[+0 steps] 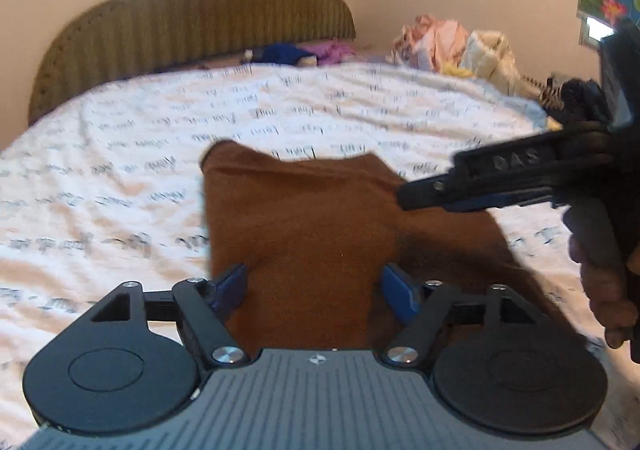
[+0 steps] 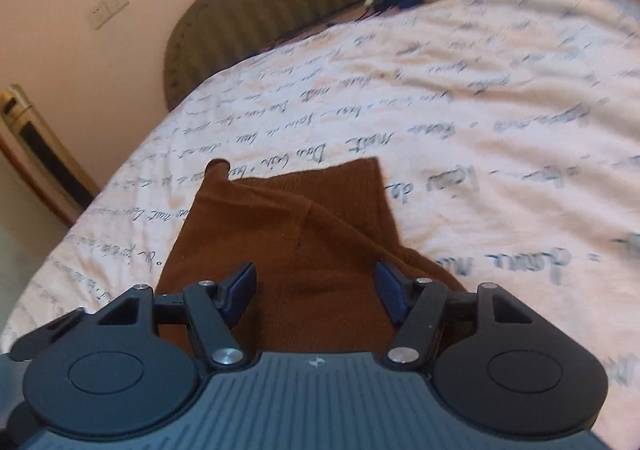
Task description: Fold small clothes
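Note:
A brown knit garment (image 1: 312,218) lies folded on the white bedsheet printed with script (image 1: 120,154). My left gripper (image 1: 316,282) hovers over its near part, open, with nothing pinched between the blue pads. My right gripper (image 1: 404,198) reaches in from the right over the garment's right edge, held by a person's hand (image 1: 608,290). In the right wrist view the brown garment (image 2: 288,218) has a diagonal fold line. There the right gripper (image 2: 316,282) stands open above it, its blue pads (image 2: 244,282) apart from the cloth.
An olive ribbed headboard (image 1: 200,18) stands at the far end of the bed. Blue and purple clothes (image 1: 296,52) lie by it, and a pile of pale clothes (image 1: 448,42) sits at the far right. The bed's left edge (image 2: 80,218) drops to the floor.

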`<state>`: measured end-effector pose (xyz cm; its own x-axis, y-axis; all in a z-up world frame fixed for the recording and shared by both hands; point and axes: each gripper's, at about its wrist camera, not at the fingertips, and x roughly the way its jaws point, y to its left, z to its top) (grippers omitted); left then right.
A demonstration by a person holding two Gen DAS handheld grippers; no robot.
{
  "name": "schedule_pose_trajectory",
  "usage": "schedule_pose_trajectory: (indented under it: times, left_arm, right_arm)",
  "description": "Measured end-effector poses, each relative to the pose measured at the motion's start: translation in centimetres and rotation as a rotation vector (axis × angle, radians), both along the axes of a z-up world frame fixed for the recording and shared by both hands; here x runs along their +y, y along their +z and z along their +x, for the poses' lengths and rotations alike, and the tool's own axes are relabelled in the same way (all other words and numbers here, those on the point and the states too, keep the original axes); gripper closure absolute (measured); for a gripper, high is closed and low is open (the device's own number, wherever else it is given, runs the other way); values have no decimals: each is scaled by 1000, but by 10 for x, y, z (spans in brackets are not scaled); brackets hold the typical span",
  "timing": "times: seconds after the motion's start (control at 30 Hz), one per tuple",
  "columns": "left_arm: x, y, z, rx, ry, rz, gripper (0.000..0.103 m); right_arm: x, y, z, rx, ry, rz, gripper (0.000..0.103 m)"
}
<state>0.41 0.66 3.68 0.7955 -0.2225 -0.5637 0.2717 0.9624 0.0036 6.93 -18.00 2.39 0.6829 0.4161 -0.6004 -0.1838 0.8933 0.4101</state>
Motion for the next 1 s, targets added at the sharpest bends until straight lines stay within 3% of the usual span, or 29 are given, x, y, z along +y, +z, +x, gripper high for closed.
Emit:
schedule_pose_trajectory:
  times: [0.07,0.1,0.2,0.33,0.43,0.47,0.5,0.53,0.6,0.73,0.9,1.0]
  left_arm:
    - [15,12,-36,-83,42,-33,17]
    - [20,15,-54,-105,76,-45,6]
    - [28,13,-100,-119,136,-64,4]
    - [18,-5,-117,-61,133,-3,2]
    - [9,-18,-105,-13,126,49,2]
    - [8,-24,-102,-2,129,69,2]
    - [6,-29,-97,37,136,92,1]
    - [5,-37,-91,102,134,113,0]
    - [12,-39,-87,131,142,68,0]
    - [11,-35,-82,199,96,124,0]
    - [16,-26,-55,387,32,135,0]
    - [18,-24,-44,450,24,136,0]
  right_arm:
    - [-2,16,-41,-97,4,-19,34]
    - [-3,20,-65,-146,-7,-41,27]
    - [-4,19,-135,-216,-78,-187,20]
    - [5,-10,-181,-86,-45,-282,19]
    - [13,-26,-181,-15,-90,-316,18]
    - [16,-26,-180,-6,-118,-328,13]
    - [21,-25,-176,3,-142,-349,1]
    - [26,-26,-170,22,-167,-378,0]
    - [36,-30,-163,37,-204,-417,0]
    - [36,-36,-167,9,-258,-375,0]
    - [32,-36,-166,10,-251,-363,0]
    - [35,-37,-168,-4,-255,-372,0]
